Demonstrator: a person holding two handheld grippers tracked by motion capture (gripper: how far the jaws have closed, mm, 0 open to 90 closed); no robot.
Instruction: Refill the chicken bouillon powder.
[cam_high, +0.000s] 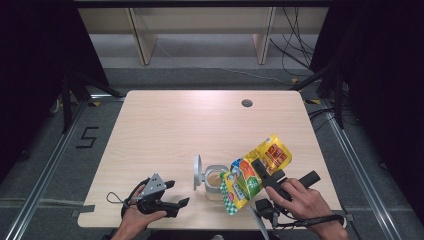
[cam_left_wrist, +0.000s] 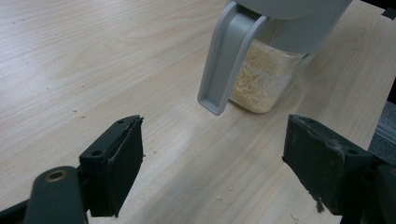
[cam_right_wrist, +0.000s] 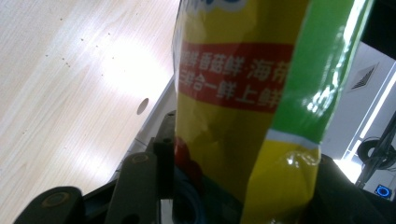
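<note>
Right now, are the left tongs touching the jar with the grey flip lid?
Apart. The left gripper view shows the left tongs open, with bare table between their pads and the jar.

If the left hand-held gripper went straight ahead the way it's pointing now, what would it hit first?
Probably the clear jar of beige granules: its hanging grey lid sits just ahead of the open left hand-held gripper, slightly right of centre. Only bare table lies between; depth is uncertain.

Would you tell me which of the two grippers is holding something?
The right gripper: it clamps the yellow-green bag tilted over the jar. The left gripper is open and empty.
</note>
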